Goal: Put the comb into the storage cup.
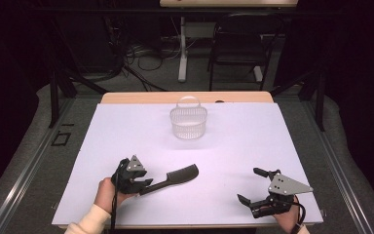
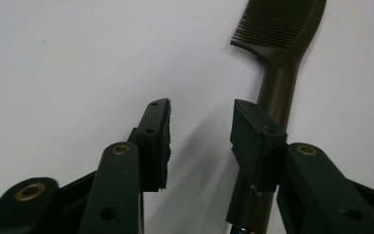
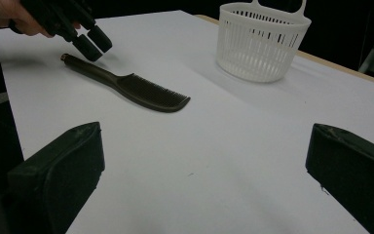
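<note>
Writing or brand marks cannot be made out on the dark comb (image 1: 175,177), which lies flat on the white sheet (image 1: 233,146) covering the table, its handle end at the left gripper (image 1: 143,184). That gripper's jaws stand partly apart, the handle beside one jaw and not pinched. The right gripper (image 1: 253,186) rests near the sheet's front right, jaws wide with nothing between them. A white slotted basket (image 1: 189,122) stands far back. Beyond lie grey floor, cables and a dark folding chair (image 1: 238,44).
</note>
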Available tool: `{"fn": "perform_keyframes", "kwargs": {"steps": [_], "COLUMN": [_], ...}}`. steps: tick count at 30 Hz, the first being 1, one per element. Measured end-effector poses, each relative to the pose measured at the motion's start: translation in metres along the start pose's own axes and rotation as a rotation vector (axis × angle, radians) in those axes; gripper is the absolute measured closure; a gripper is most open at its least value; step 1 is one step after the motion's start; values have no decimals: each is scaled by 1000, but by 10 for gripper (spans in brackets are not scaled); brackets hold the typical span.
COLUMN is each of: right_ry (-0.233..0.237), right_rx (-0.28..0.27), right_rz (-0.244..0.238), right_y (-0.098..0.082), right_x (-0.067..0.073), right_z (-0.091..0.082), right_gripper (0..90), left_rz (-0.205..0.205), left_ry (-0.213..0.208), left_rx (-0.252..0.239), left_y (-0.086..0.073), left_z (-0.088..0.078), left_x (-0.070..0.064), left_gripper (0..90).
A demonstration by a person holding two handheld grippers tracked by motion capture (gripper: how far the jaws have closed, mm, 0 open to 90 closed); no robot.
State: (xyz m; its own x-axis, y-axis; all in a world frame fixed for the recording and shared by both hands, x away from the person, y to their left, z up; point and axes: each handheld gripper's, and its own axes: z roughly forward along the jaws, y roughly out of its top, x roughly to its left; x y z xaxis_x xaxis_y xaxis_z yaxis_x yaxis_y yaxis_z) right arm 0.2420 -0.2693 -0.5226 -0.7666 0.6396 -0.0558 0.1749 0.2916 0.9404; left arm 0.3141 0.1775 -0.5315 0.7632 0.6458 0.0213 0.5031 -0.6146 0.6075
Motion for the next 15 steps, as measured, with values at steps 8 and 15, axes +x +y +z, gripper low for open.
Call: {"fn": "perform_keyframes", "kwargs": {"steps": [8, 15], "right_ry": [2, 3], "right_rx": [5, 5], "right_rz": [-1, -1], "right_y": [0, 0], "right_x": [0, 0], "right_z": [0, 1], "right_gripper": [3, 3], "left_rz": [33, 81], "left_ry": [17, 14], "left_rx": [-26, -47], "left_y": [5, 10], "left_z": [-9, -14], "left_x": [-1, -5], "left_gripper": [336, 177]}}
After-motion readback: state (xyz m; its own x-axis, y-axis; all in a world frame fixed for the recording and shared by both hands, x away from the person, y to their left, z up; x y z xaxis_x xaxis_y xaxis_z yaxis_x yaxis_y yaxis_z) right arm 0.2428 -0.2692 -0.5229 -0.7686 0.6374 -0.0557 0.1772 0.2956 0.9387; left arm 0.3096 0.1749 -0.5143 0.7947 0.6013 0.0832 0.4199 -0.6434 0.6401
